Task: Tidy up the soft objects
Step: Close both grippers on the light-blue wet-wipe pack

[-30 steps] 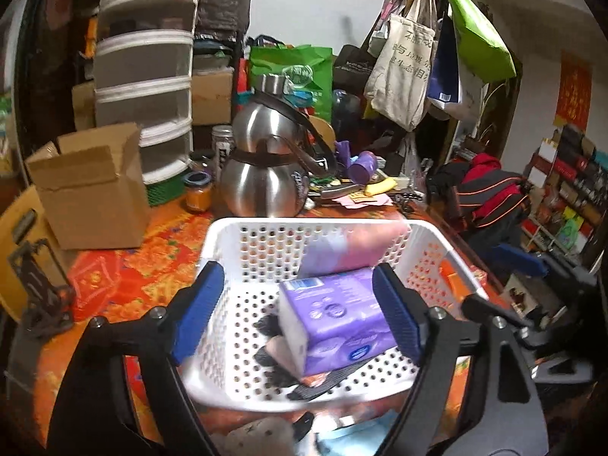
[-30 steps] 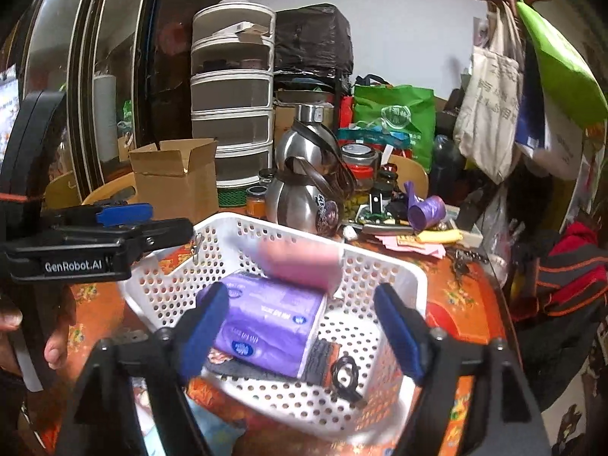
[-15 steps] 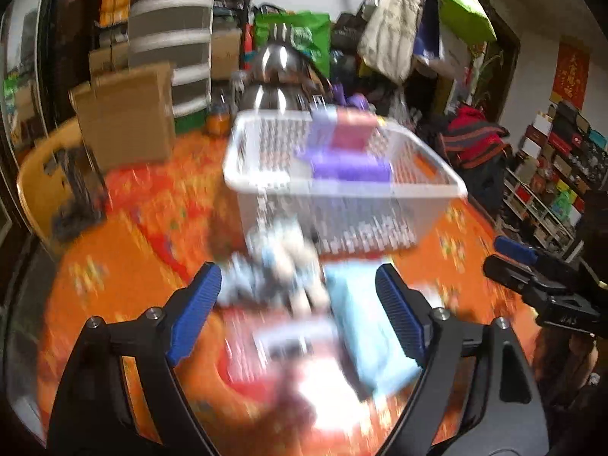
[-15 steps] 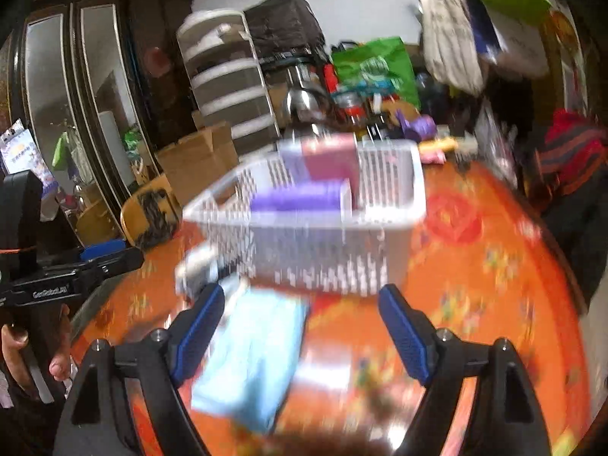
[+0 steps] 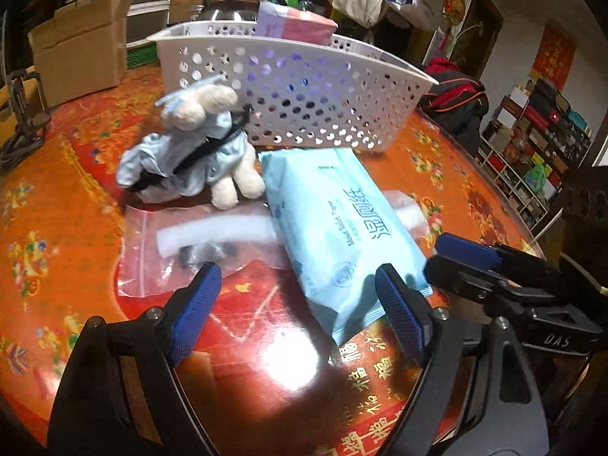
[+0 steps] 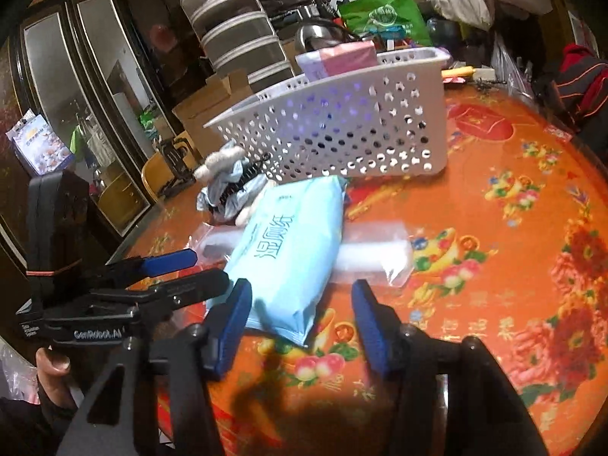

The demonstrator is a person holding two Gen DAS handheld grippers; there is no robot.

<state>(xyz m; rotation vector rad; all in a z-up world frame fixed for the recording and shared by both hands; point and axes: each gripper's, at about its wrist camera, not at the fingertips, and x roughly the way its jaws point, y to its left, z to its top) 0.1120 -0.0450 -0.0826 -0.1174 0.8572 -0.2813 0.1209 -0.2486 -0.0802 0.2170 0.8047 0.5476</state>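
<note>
- Both claws are held low over the red, flower-patterned tabletop [image 5: 57,174]. The left claw [image 5: 294,300] is spread wide with nothing clamped; only the near end of the pale blue pack of wet wipes [image 5: 338,224] lies between its blue pads, and no contact can be made out.
- The right claw [image 6: 300,313] has just been narrowing its jaws; the near corner of the same pack [image 6: 292,250] is seen between its blue fingers [image 6: 366,321], but the pads are not pressed on it.
- Each claw is seen from the other's camera: the right one at the right edge of the left wrist view, the left one [image 6: 167,266], gripped by a person's hand [image 6: 53,368], at the left edge of the right wrist view.
- Beneath the pack, a clear zip bag with a white foam strip [image 5: 212,235] is laid flat on the tabletop.
- Just beyond, a cream plush toy in a light blue garment [image 5: 197,144] lies on its side, against the wall of the white perforated plastic basket [image 5: 311,87].
- A pink and lilac soft pack [image 5: 296,24] rises above the basket's rim.
- Farther back, an open cardboard box [image 5: 76,49] stands on the tabletop.
</note>
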